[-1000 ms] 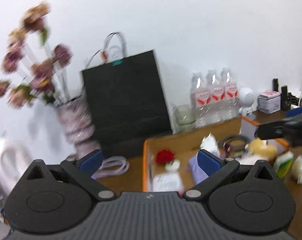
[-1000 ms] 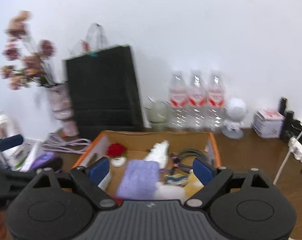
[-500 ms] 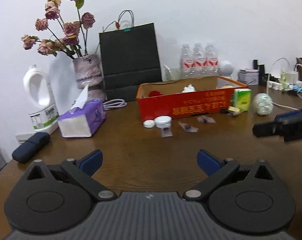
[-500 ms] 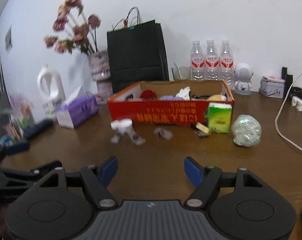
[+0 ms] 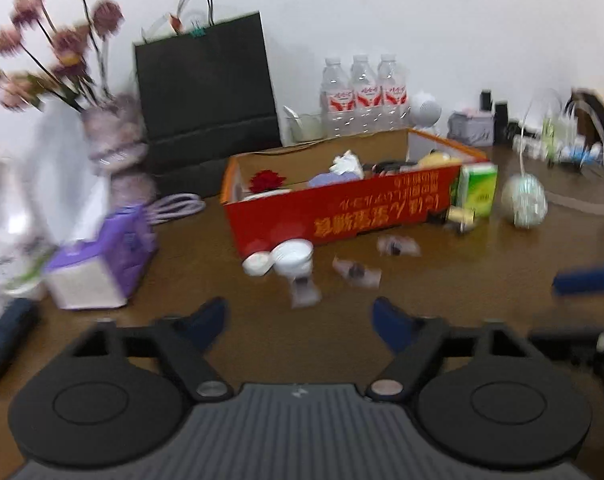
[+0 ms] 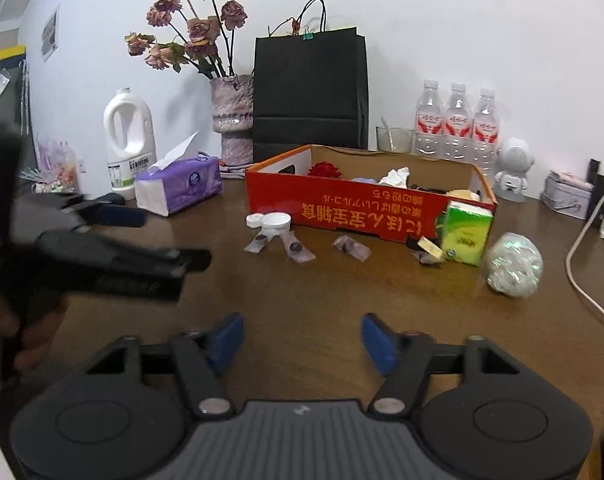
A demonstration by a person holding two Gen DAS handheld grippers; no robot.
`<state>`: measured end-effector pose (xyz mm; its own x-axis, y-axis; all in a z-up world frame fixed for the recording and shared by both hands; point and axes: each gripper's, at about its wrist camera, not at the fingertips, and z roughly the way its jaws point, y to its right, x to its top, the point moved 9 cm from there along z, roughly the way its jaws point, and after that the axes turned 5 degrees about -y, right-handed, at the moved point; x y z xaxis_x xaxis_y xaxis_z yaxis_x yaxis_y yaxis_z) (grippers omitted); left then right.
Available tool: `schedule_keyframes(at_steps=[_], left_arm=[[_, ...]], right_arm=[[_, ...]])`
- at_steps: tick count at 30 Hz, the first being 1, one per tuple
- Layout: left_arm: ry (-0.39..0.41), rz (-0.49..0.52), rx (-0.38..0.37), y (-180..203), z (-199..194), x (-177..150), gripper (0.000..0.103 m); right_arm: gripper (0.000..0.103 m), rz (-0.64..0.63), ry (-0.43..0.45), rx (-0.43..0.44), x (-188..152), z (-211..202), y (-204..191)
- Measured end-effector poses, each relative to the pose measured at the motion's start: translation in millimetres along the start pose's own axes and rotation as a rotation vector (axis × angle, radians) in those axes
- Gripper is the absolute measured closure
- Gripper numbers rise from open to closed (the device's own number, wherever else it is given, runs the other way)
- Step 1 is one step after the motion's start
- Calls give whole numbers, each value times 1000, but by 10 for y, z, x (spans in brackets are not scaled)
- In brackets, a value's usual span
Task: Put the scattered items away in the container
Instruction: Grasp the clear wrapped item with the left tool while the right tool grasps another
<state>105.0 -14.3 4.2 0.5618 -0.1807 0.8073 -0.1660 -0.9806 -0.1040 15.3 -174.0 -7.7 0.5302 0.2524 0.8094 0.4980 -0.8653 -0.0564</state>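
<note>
A red cardboard box (image 6: 342, 208) (image 5: 342, 216) stands on the brown table and holds several items. In front of it lie two white caps (image 6: 276, 221) (image 5: 292, 254), small clear wrappers (image 6: 298, 250) (image 5: 356, 272), a green tissue pack (image 6: 466, 234) (image 5: 478, 190) and a shiny crumpled ball (image 6: 512, 264) (image 5: 524, 200). My left gripper (image 5: 300, 322) is open and empty, a short way before the caps. My right gripper (image 6: 302, 338) is open and empty, nearer the table's front. The left gripper also shows at the left of the right wrist view (image 6: 142, 240).
A purple tissue box (image 6: 178, 186), a white jug (image 6: 130, 142), a vase of dried roses (image 6: 232, 114), a black paper bag (image 6: 310, 92) and three water bottles (image 6: 456, 120) stand behind. A white cable (image 6: 582, 276) lies at the right.
Both grippers have pulled back from above the box to low over the table in front of it. In the last half second the left gripper moved closer to the caps.
</note>
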Motion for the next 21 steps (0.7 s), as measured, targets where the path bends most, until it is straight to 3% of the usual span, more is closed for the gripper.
schedule_keyframes(at_steps=[4,6,9,15,21], left_arm=[[-92,-14,-11,-94,566,117,51],[-108,-19,-22,-137,744,142,56],[-135,-51,-60,-181,894,99,83],[-112,-50,-106,-220,784,39,87],[-54,-103,-167,-323,444,37,86]], right_arm=[[60,1,-54,-5,137,340,138],[60,0,-77,-18,205,489,190],[60,-5,-87,-11,331,652,211],[60,-46,-126,43,590,1141,107],[70,-91,-176,78,708,1622,-72]])
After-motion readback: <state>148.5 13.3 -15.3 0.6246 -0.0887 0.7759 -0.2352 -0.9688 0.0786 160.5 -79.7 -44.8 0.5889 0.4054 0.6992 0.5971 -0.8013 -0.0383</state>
